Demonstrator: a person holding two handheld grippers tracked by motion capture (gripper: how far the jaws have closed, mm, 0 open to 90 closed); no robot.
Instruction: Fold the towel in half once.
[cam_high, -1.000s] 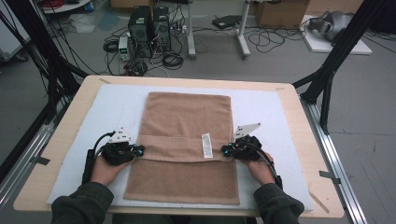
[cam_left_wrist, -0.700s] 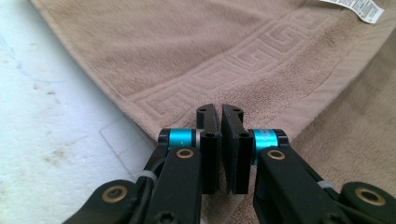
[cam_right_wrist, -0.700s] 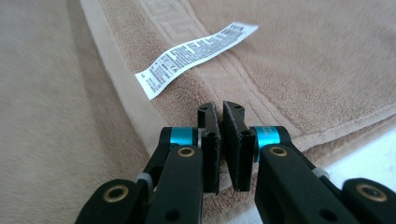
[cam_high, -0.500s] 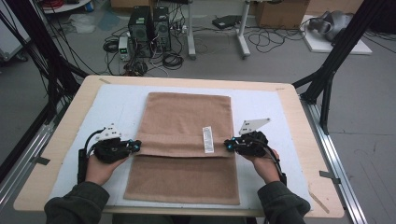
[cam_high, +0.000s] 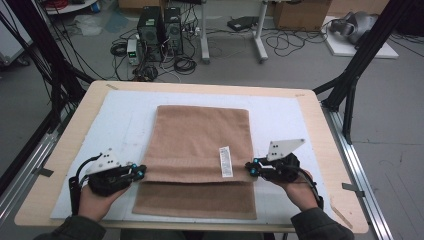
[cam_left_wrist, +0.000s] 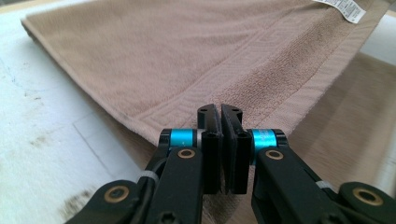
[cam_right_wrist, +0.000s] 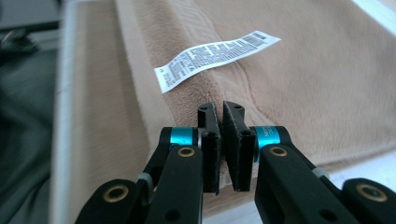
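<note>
A tan towel (cam_high: 200, 135) lies on the white mat, its upper layer folded over a lower layer that sticks out toward me. My left gripper (cam_high: 141, 172) is shut on the upper layer's near left corner; in the left gripper view the jaws (cam_left_wrist: 220, 116) pinch that corner of the towel (cam_left_wrist: 187, 56). At the near right corner, my right gripper (cam_high: 249, 170) is shut on the towel edge, seen close in the right gripper view (cam_right_wrist: 220, 114). A white care label (cam_high: 226, 161) lies on top near that corner, and it appears beyond the right jaws (cam_right_wrist: 215, 51).
The white mat (cam_high: 125, 115) covers a wooden table (cam_high: 320, 130) with metal rails at both sides. Black frame legs, computer towers (cam_high: 160, 27) and cables stand on the floor beyond the far edge. Bare mat lies left and right of the towel.
Both hands have moved outward and toward me and risen a little. The upper layer's near edge and the label have shifted slightly nearer. Both grippers stay shut.
</note>
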